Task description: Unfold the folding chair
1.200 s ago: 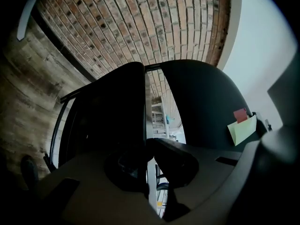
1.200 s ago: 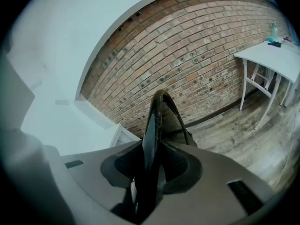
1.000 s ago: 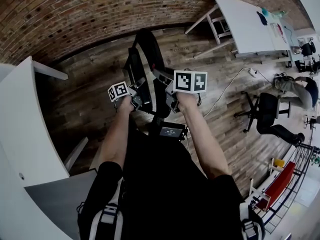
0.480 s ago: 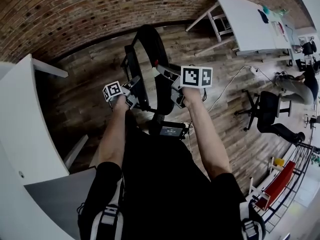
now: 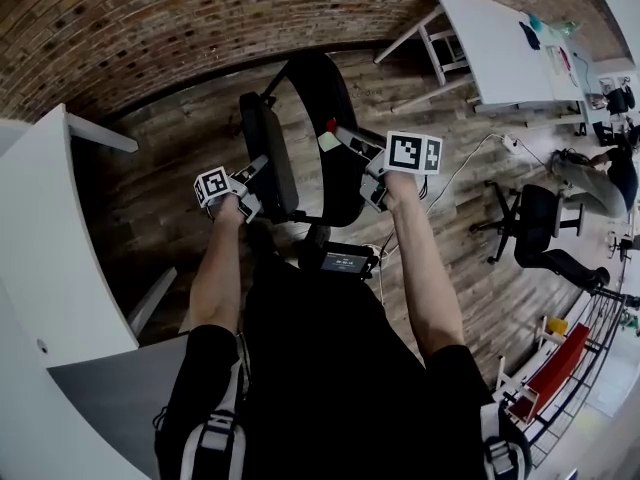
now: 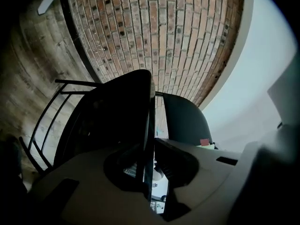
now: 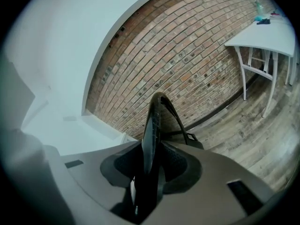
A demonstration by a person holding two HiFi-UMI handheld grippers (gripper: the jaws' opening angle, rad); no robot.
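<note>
Looking down, head view: the black folding chair [image 5: 325,118] stands on the plank floor [image 5: 170,178] in front of the brick wall [image 5: 150,28], with floor showing between its two dark panels. The left gripper [image 5: 256,174] holds the edge of the chair's left panel, and the right gripper [image 5: 352,146] holds its right panel. A white table [image 5: 500,38] stands well to the right of the chair.

Left gripper view: the jaws are nearly together, pinching the thin panel edge.

Right gripper view: the jaws are partly spread, with both pads pressed on the chair's thicker rim. The brick wall lies behind the chair.
</note>
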